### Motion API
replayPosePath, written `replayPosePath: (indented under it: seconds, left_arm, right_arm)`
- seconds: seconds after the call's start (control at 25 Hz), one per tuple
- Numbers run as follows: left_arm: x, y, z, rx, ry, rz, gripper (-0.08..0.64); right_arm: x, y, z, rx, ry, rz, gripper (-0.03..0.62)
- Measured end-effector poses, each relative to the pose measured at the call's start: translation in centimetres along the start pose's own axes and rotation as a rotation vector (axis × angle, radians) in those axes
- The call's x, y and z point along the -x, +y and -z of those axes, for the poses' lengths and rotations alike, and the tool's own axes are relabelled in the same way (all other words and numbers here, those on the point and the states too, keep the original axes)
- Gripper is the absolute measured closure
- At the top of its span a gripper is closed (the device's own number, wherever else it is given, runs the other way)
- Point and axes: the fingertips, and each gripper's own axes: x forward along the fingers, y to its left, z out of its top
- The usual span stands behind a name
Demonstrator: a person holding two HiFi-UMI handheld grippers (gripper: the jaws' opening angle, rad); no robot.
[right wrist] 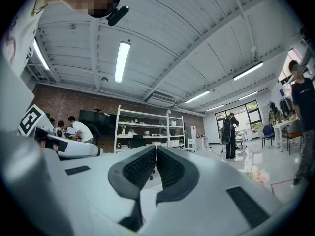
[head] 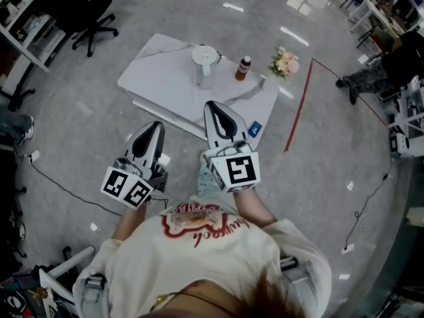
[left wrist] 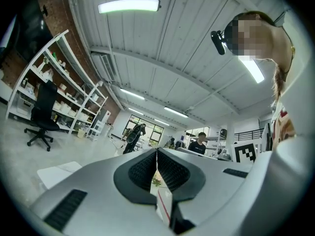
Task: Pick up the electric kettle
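- holding both tools out front at waist height, per head view: left gripper (head: 155,127) at 8 o'clock of right gripper (head: 211,106), the two apart, each marker cube nearest the person's body.
- left gripper view: jaws closed pad to pad, nothing between them.
- right gripper view: same, jaws pressed together at the tips, nothing in them.
- electric kettle (head: 205,64) stands upright on the far part of a low white table (head: 159,71), at 12 o'clock of the right gripper & well apart from it; neither gripper touches it.
- brown bottle (head: 244,67) w/ a pale cap stands at 3 o'clock of the kettle, near but not touching.
- flowers (head: 285,63), pink & white, at 3 o'clock of the bottle, by the table's right corner.
- small blue card (head: 256,128) at the table's near right edge, approx 2 o'clock of the right gripper.
- red line (head: 301,101) runs along the grey floor at 3 o'clock of the table.
- black office chair (head: 91,15) at 10 o'clock of the table, well apart.
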Motion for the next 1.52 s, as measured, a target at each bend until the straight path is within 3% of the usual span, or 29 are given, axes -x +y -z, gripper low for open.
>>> replayPosePath:
  seconds: [0.72,0.96,1.52]
  left_arm:
    - [-21.4,8.4,-2.9,-0.042,-0.040,-0.032,0.547]
    - [-23.8,10.5,-2.9,-0.028,-0.020,-0.053,0.546]
    - [-25.2,12.7,-3.6,-0.016,-0.007,-0.028,0.546]
  right_arm:
    - [-17.5,-16.2,-0.9,0.012,-0.034,-0.057,0.577]
    - [-20.0,-18.6,0.1,-0.014,-0.014,-0.035,0.577]
    - [-22.3,-18.3,1.1,-0.051,0.003,-0.008,0.577]
